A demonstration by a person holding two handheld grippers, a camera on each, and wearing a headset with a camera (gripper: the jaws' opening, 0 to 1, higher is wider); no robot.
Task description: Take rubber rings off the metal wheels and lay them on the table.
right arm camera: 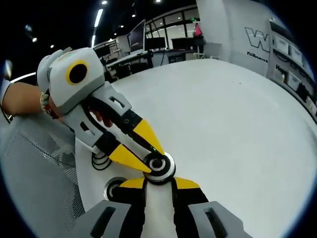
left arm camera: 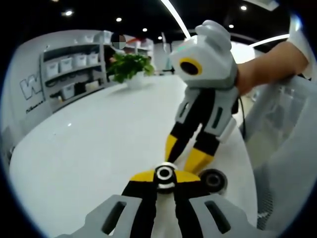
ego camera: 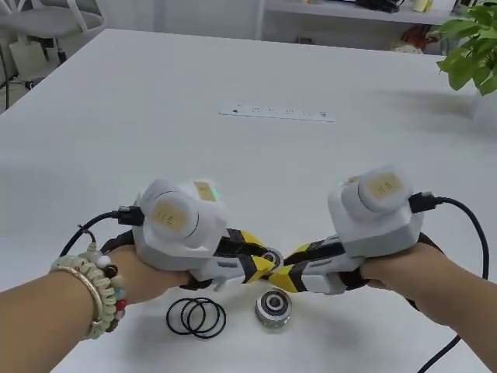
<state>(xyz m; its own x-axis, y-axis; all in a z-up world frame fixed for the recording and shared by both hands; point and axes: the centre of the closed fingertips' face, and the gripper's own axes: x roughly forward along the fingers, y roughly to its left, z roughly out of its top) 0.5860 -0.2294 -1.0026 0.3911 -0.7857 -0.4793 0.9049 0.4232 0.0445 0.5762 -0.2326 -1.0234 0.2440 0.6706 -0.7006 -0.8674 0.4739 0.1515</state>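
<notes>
- Near the front edge of the table [ego camera: 233, 171], the left gripper [ego camera: 262, 265] and the right gripper [ego camera: 282, 271] are meeting tip to tip, each coming in from its own side.
- Between their yellow tips a metal wheel [ego camera: 270, 257] is sitting, seemingly raised a little off the surface. In the left gripper view the left jaws are clamping it from both sides.
- The right gripper's tips are resting against that same wheel with a narrow gap between the jaws. Whether they are pinching anything, I cannot tell.
- A second wheel [ego camera: 272, 308] is lying on the surface just below the joined tips, closer to the front edge and touching neither gripper.
- Three black rubber rings [ego camera: 196, 316] are lying overlapped on the surface, toward the left edge from the second wheel. They are near that wheel but apart from it, just in front of the left gripper's body.
- Beaded bracelets [ego camera: 97, 284] are sitting on the wrist behind the left gripper, and a black cable [ego camera: 468, 217] is looping from the right gripper down toward the front right corner.
- Toward the middle of the table a white power strip [ego camera: 276, 113] is lying flat, well apart from the work.
- At the far right edge a green plant [ego camera: 468, 48] is leaning in, and beyond the far left corner a grey chair [ego camera: 46, 19] is standing.
</notes>
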